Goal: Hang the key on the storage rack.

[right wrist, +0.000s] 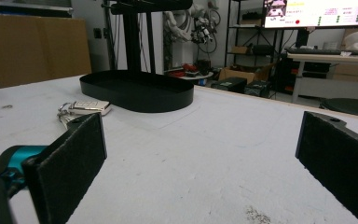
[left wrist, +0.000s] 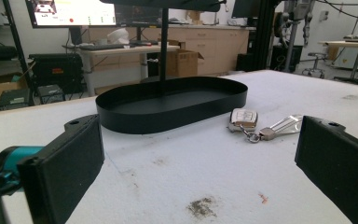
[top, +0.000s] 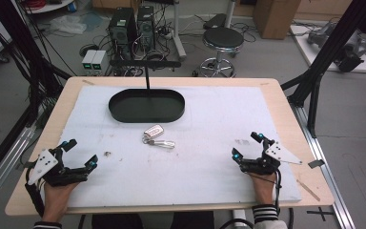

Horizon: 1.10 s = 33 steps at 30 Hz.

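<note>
Both grippers are just parked wide open with nothing between the jaws: the left gripper (top: 79,153) rests at the near left corner of the white mat (top: 209,181), and the right gripper (top: 246,145) sits at the near right side. Between them, well apart from both, the key fob (top: 153,130) with its keyring and clear tag lies flat on the mat. It's just in front of the black oval tray (top: 124,114), not in it.
</note>
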Motion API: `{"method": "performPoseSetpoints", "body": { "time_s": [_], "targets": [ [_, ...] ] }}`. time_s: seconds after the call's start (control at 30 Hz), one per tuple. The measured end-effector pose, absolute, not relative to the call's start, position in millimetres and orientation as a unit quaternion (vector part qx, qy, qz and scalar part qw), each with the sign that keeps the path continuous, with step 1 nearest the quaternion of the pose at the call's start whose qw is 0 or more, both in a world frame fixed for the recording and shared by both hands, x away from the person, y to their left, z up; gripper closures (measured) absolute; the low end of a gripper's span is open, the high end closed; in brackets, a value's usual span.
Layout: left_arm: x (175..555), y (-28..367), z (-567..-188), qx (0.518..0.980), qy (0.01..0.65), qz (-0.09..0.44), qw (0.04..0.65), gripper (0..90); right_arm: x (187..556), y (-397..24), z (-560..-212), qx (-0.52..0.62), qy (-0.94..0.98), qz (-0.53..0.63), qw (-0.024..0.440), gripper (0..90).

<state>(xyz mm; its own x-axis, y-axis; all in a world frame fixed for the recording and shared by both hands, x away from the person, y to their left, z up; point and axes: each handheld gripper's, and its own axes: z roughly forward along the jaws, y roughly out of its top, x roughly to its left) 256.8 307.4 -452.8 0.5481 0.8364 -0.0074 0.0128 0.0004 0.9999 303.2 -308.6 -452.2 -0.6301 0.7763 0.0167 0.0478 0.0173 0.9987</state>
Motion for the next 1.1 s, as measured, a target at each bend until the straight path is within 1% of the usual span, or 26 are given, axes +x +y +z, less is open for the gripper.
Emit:
{"method": "performPoseSetpoints", "body": {
  "time_s": [0.37, 0.63, 0.73, 0.77, 0.83, 1.0, 1.1],
  "targets": [
    [255.7, 307.2, -453.0, 0.621, 0.341, 0.337, 0.620, 1.7, 302.1, -307.3, -452.2, 0.317, 0.653, 0.623, 0.293, 0.6],
    [258.0, 309.3, -452.5, 0.624, 0.338, 0.321, 0.627, 1.7, 302.6, -307.8, -452.2, 0.317, 0.652, 0.623, 0.293, 0.6],
    [261.7, 309.8, -448.8, 0.645, 0.334, 0.298, 0.620, 1.7, 302.6, -307.6, -452.2, 0.317, 0.652, 0.624, 0.293, 0.7],
    [261.7, 309.8, -448.8, 0.645, 0.334, 0.298, 0.620, 1.7, 302.6, -307.6, -452.2, 0.317, 0.652, 0.624, 0.293, 0.7],
    [265.2, 307.1, -440.5, 0.659, 0.326, 0.272, 0.622, 1.7, 302.5, -307.8, -452.1, 0.317, 0.652, 0.623, 0.293, 0.6],
    [275.7, 299.7, -421.6, 0.703, 0.303, 0.252, 0.592, 1.7, 302.6, -307.8, -452.2, 0.317, 0.652, 0.623, 0.293, 0.7],
    [283.4, 294.7, -412.5, 0.719, 0.293, 0.225, 0.588, 1.7, 302.6, -307.7, -452.2, 0.318, 0.651, 0.623, 0.293, 0.7]
  ]
}}
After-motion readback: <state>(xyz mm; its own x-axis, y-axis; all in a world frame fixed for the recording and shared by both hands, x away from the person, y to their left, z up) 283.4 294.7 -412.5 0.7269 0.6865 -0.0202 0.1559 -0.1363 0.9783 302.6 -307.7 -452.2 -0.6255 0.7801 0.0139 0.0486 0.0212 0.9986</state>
